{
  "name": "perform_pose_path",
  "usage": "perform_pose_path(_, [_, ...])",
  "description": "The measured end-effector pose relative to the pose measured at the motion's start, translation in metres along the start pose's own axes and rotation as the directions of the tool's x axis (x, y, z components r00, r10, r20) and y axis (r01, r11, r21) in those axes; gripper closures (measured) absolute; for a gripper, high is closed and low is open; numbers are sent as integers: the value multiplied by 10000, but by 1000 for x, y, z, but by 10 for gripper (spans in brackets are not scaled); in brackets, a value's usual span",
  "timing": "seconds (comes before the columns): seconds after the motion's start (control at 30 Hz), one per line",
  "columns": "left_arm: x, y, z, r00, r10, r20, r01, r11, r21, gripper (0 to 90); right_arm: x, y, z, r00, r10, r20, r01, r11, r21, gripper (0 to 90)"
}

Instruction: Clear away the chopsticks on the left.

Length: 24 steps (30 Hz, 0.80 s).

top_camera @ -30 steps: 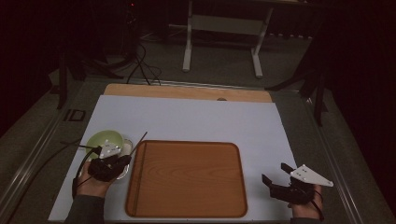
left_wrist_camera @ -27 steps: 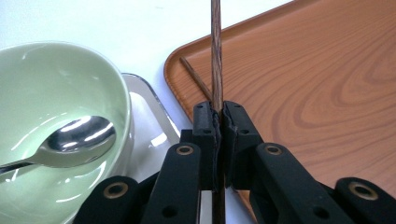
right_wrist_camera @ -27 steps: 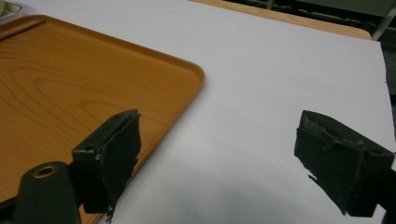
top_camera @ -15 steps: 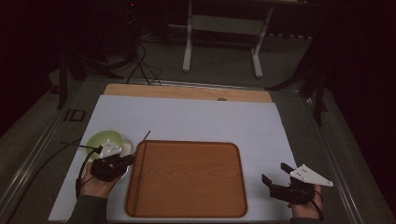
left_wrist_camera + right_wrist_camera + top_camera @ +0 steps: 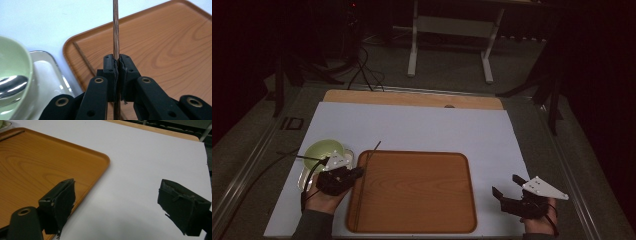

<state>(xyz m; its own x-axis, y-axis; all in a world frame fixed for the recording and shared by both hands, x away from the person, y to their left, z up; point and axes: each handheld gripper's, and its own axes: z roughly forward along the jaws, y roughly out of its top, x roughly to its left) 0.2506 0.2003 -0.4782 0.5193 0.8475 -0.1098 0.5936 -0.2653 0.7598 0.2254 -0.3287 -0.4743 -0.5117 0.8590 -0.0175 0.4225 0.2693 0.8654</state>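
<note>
Chopstick [image 5: 115,27] work is partway done, by my reading. One thin dark wooden chopstick is pinched between the fingers of my left gripper [image 5: 354,173], which sit nearly closed on it above the left edge of the wooden tray [image 5: 422,200]. A second chopstick [image 5: 83,58] already lies flat inside the tray, along its left rim. Left of the tray, on the white-covered bench [image 5: 437,127], a pale green bowl [image 5: 323,150] with a metal spoon [image 5: 11,85] in it sits on a small metal dish [image 5: 53,75]. My right gripper [image 5: 506,189] waits beside the tray's right edge, fingers spread wide and empty. I judge the held chopstick has yet to be laid beside its mate; the bowl and spoon remain outside the tray.
</note>
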Motion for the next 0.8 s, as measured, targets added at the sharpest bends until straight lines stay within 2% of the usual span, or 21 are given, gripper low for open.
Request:
perform_pose_path(0.37, [-15,2,8,9983,-180,556,192,9996,-206,853,0,0,0,10000,11,-11,-11,10000,0,141])
perform_pose_path(0.57, [-23,0,18,9981,-231,566,240,9996,-157,852,0,0,0,10000,5,-2,-5,10000,-10,141])
perform_pose_path(0.8, [-23,-5,30,9979,-390,524,388,9992,47,850,0,0,0,10000,18,-3,-18,10000,1,141])
